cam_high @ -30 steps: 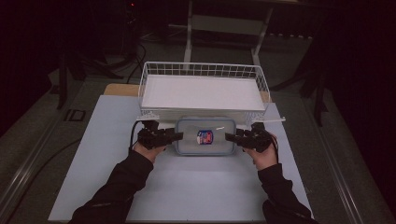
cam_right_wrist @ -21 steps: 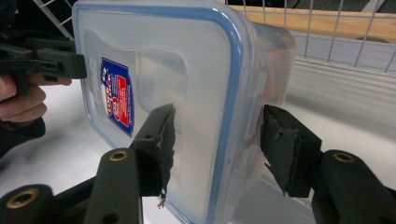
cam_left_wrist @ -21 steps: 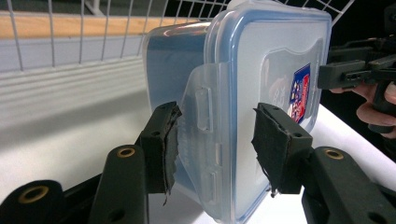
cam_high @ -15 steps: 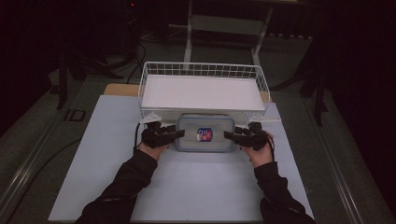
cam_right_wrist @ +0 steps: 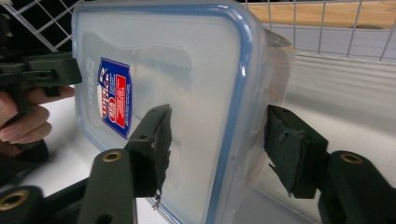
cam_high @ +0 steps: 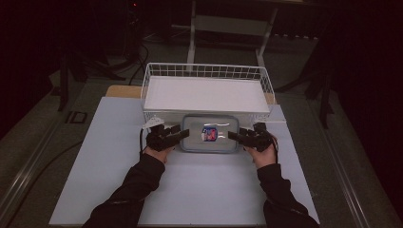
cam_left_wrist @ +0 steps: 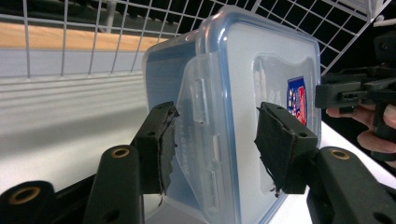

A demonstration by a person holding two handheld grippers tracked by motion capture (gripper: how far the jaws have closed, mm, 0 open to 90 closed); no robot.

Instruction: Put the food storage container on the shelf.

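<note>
Now we see each tool, left (cam_high: pixel 183 134) and right (cam_high: pixel 234 136), spread around one end of the box (cam_high: pixel 209 133), beside the basket (cam_high: pixel 204 72) on the tabletop (cam_high: pixel 109 156).

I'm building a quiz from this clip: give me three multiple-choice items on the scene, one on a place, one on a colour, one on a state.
1. Where is the plastic container?
A. inside the basket
B. on the table in front of the wire basket
C. on the floor

2. The lid's seal rim is:
A. blue
B. green
C. yellow

3. The left gripper is:
A. shut, away from the container
B. open, straddling the container's end
C. holding the basket

B: it sits before the basket's near wall.
A: a blue line rings the lid.
B: gaps show beside both pads.
</note>
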